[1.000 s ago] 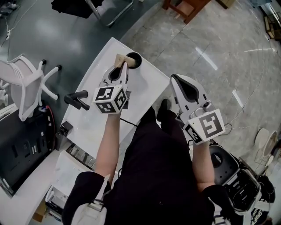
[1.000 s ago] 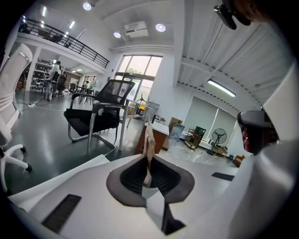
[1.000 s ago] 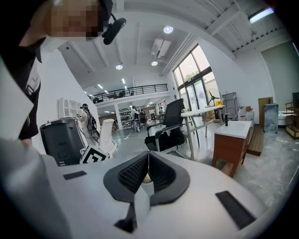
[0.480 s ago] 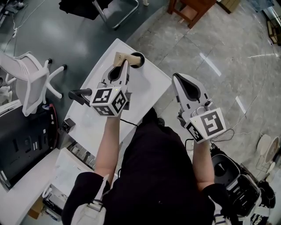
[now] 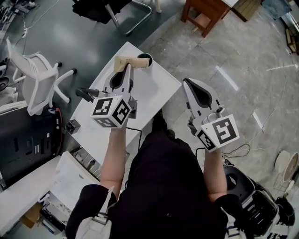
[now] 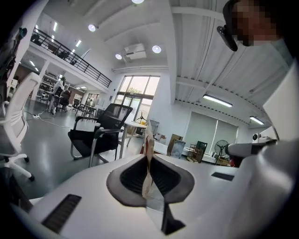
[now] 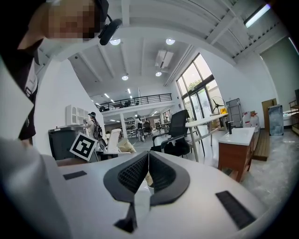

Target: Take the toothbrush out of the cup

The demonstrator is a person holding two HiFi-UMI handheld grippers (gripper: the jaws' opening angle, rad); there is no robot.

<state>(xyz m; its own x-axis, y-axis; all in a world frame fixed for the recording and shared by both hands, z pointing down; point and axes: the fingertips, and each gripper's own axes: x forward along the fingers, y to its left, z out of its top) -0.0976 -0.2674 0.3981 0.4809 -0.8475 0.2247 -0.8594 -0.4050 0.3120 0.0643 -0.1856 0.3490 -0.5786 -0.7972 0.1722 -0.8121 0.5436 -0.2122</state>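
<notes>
In the head view, a dark cup (image 5: 145, 59) stands at the far end of the white table (image 5: 154, 91). My left gripper (image 5: 127, 69) is shut on a flat tan toothbrush pack (image 5: 125, 61) that lies sideways with one end at the cup's rim. Whether that end is still inside the cup I cannot tell. In the left gripper view the thin pack (image 6: 149, 145) stands on edge, pinched between the black pads (image 6: 134, 176). My right gripper (image 5: 186, 82) is held over the floor to the right of the table. Its jaws (image 7: 148, 158) are shut with nothing between them.
A black handle-like object (image 5: 86, 94) sticks out at the table's left edge. A white chair (image 5: 33, 83) stands to the left, with a dark cabinet (image 5: 23, 144) below it. A black chair (image 5: 110, 7) and wooden furniture (image 5: 205, 13) stand beyond the table.
More of the tan pack now shows beside the cup, stretched to the left. The left gripper has shifted slightly along with the view. The right gripper stays shut in place.
</notes>
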